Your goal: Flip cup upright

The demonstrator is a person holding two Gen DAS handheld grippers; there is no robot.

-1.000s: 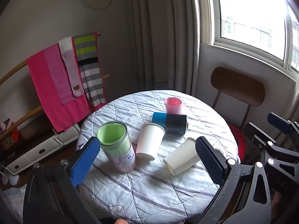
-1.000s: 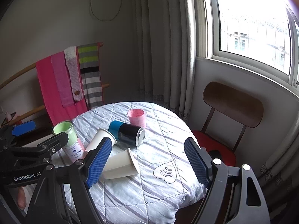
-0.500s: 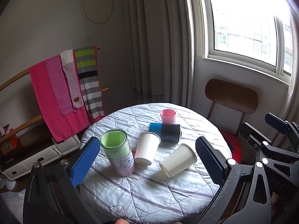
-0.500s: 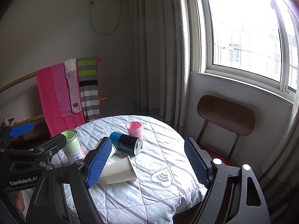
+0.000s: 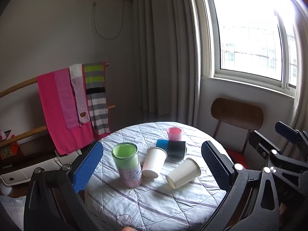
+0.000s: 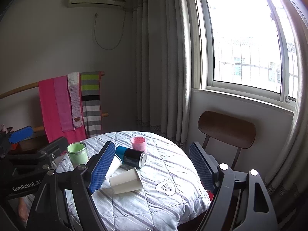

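Observation:
A round table (image 5: 154, 207) with a quilted cloth holds several cups. A white paper cup (image 5: 182, 173) lies on its side near the front; it also shows in the right wrist view (image 6: 127, 181). A second white paper cup (image 5: 154, 162) lies tilted beside it. A blue and black can-shaped cup (image 5: 171, 148) lies on its side behind them. A pink cup (image 5: 174, 133) and a green jar (image 5: 127, 166) stand upright. My left gripper (image 5: 152, 171) is open and empty, held back above the table's near side. My right gripper (image 6: 152, 169) is open and empty too.
A wooden chair (image 5: 236, 115) stands at the table's right, under a window. A rack with pink and striped towels (image 5: 73, 104) stands at the left. Curtains hang behind the table.
Both grippers have pulled back and tilted upward, so the table and cups sit lower and smaller in both views. No cup has moved.

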